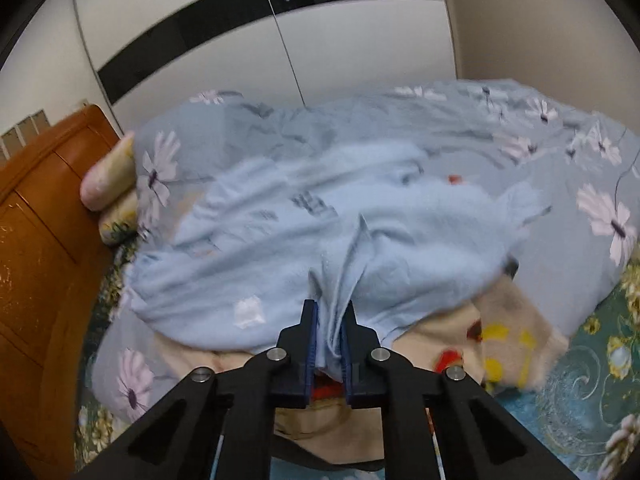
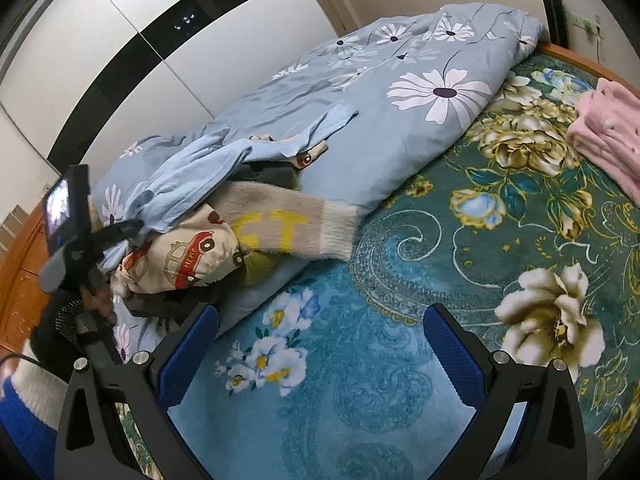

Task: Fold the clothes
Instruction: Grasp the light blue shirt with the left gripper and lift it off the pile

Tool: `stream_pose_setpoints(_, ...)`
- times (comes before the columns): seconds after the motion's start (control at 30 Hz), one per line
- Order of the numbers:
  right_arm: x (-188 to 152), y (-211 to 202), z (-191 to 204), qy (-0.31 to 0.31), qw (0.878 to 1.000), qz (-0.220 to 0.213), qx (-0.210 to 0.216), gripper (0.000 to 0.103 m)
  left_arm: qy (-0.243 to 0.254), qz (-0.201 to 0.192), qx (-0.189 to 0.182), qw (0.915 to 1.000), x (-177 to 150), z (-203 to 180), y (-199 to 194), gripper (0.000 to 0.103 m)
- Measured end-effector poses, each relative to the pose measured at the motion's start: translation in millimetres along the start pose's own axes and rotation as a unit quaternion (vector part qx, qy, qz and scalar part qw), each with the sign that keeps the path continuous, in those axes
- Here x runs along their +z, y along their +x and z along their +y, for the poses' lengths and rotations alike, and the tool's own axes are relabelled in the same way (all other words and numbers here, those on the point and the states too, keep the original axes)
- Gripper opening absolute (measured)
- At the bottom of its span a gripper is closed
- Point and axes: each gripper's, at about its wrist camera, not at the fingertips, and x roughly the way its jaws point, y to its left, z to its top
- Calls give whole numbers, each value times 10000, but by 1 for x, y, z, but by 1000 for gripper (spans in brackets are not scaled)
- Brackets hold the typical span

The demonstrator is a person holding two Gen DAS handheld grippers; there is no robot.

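A light blue garment (image 1: 320, 232) lies spread over a pile of clothes on the bed. My left gripper (image 1: 331, 312) is shut on a bunched fold of it at its near edge. In the right wrist view the same blue garment (image 2: 188, 176) drapes over a cream car-print piece (image 2: 180, 256) and a grey knit sleeve (image 2: 288, 228) with yellow letters; the left gripper (image 2: 116, 236) shows there pinching its lower end. My right gripper (image 2: 320, 332) is open and empty above the teal floral bedspread (image 2: 400, 360), to the right of the pile.
A blue daisy-print duvet (image 2: 400, 92) is heaped along the far side of the bed. Folded pink clothes (image 2: 608, 136) lie at the right edge. A wooden headboard (image 1: 44, 240) stands at left, with pillows (image 1: 108, 176) against it. A white wardrobe (image 1: 240, 48) stands behind.
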Motion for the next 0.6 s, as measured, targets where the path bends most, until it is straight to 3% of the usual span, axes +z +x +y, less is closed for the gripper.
stream_pose_setpoints(0.33, -6, -23, -18, 163, 9996, -142, 179, 103, -197, -1197, -49, 9926, 70, 41, -91, 10)
stream_pose_setpoints(0.43, -8, -30, -26, 258, 9993, -196, 174, 103, 120, -1971, -212, 9801, 86, 27, -149, 10)
stream_pose_setpoints(0.53, -9, -37, -36, 426, 9986, -248, 177, 103, 252, -2644, -729, 9613, 98, 17, -214, 10)
stream_pose_setpoints(0.6, -9, -42, -41, 500, 9981, -292, 208, 103, 204, -2871, -1169, 9505, 101, 17, -251, 10)
